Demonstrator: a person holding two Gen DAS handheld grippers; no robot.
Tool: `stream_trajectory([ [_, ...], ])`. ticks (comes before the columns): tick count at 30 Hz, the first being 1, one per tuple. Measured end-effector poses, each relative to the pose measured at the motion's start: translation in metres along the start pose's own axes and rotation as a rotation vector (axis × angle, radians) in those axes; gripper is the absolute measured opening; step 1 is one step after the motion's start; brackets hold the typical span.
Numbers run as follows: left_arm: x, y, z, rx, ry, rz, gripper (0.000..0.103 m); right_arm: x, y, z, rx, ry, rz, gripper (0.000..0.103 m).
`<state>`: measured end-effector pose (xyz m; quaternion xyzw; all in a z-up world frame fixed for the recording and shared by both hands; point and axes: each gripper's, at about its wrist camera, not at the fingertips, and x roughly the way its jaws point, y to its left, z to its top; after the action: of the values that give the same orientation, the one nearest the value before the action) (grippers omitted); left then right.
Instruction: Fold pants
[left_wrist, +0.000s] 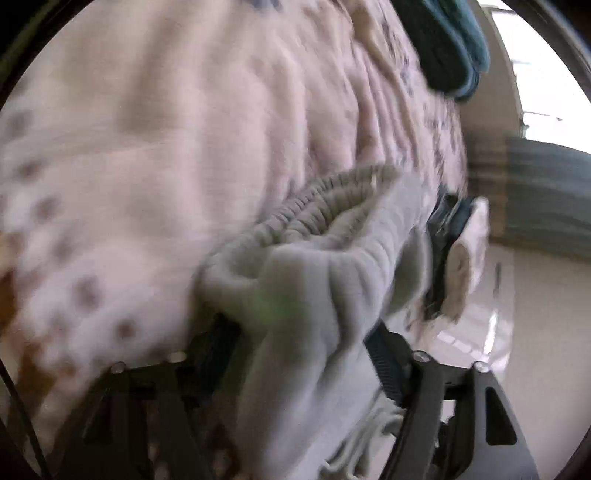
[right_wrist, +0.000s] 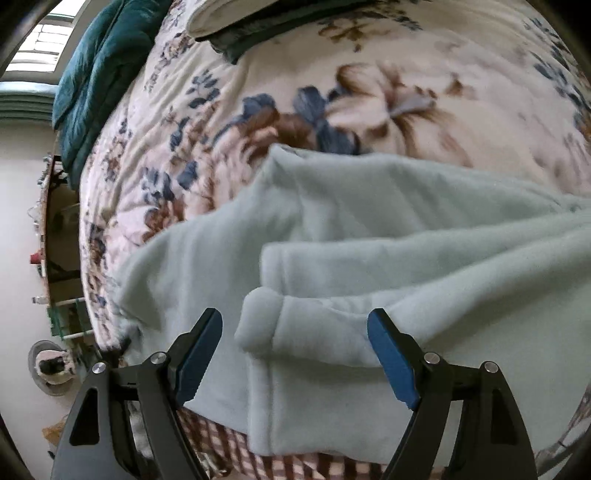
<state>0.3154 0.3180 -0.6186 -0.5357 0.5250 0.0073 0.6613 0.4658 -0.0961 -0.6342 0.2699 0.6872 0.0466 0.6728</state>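
We see pale mint-grey pants (right_wrist: 369, 229) on a cream bedspread (right_wrist: 424, 66) patterned with blue and brown flowers. A teal blanket (right_wrist: 96, 74) lies beside it, and our right claw (right_wrist: 295, 343) has blue pads.

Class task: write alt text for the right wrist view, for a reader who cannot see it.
Pale grey-green fleece pants lie partly folded on a floral quilted bedspread, one cuffed leg end between the open, blue-padded right gripper without touching it. A dark teal blanket is bunched at the bed's far left edge.
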Motion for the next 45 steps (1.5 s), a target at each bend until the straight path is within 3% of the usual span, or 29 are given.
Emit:
stream_trajectory([
  [1,0.008,0.0,0.003,-0.009,0.0,-0.006,0.079,0.001,-0.003,-0.003,0.002,-0.008,-0.004,0.084],
  [5,0.006,-0.013,0.001,-0.033,-0.052,-0.039,0.078,0.008,-0.011,-0.005,0.018,-0.008,-0.013,0.084],
  [6,0.001,-0.018,-0.002,-0.027,-0.075,-0.07,0.067,0.008,-0.01,-0.005,0.02,-0.011,-0.012,0.084],
  [7,-0.007,-0.027,-0.008,0.006,-0.103,-0.072,0.046,0.007,-0.01,-0.005,0.022,-0.016,-0.008,0.084],
  [9,-0.008,-0.04,-0.013,0.07,-0.12,-0.038,0.035,0.003,-0.009,-0.004,0.011,-0.027,-0.002,0.084],
  [15,-0.006,-0.063,-0.019,0.137,-0.145,0.002,0.025,-0.013,-0.017,-0.012,0.031,-0.05,0.04,0.083],
  [18,-0.022,-0.105,-0.042,0.276,-0.17,-0.014,0.024,-0.035,-0.028,-0.021,0.041,-0.1,0.076,0.084],
  [21,-0.029,-0.161,-0.076,0.428,-0.167,-0.06,0.023,-0.066,-0.062,-0.034,0.117,-0.171,0.115,0.084],
  [24,-0.021,-0.217,-0.125,0.585,-0.113,-0.1,0.023,-0.092,-0.106,-0.046,0.219,-0.227,0.158,0.084],
  [29,0.038,-0.298,-0.229,0.836,0.02,-0.103,0.023,-0.131,-0.199,-0.073,0.376,-0.286,0.115,0.084],
  [36,0.174,-0.327,-0.371,1.119,0.25,0.018,0.023,-0.179,-0.317,-0.122,0.53,-0.35,-0.022,0.084],
  [39,0.231,-0.311,-0.419,1.25,0.328,0.142,0.023,-0.192,-0.358,-0.143,0.589,-0.359,-0.059,0.084],
  [41,0.25,-0.302,-0.434,1.307,0.352,0.225,0.026,-0.199,-0.381,-0.156,0.627,-0.357,-0.085,0.084],
  [44,0.243,-0.306,-0.449,1.384,0.308,0.301,0.045,-0.206,-0.399,-0.164,0.641,-0.357,-0.084,0.084],
  [45,0.236,-0.309,-0.452,1.389,0.313,0.299,0.066,-0.208,-0.403,-0.164,0.632,-0.358,-0.077,0.084],
])
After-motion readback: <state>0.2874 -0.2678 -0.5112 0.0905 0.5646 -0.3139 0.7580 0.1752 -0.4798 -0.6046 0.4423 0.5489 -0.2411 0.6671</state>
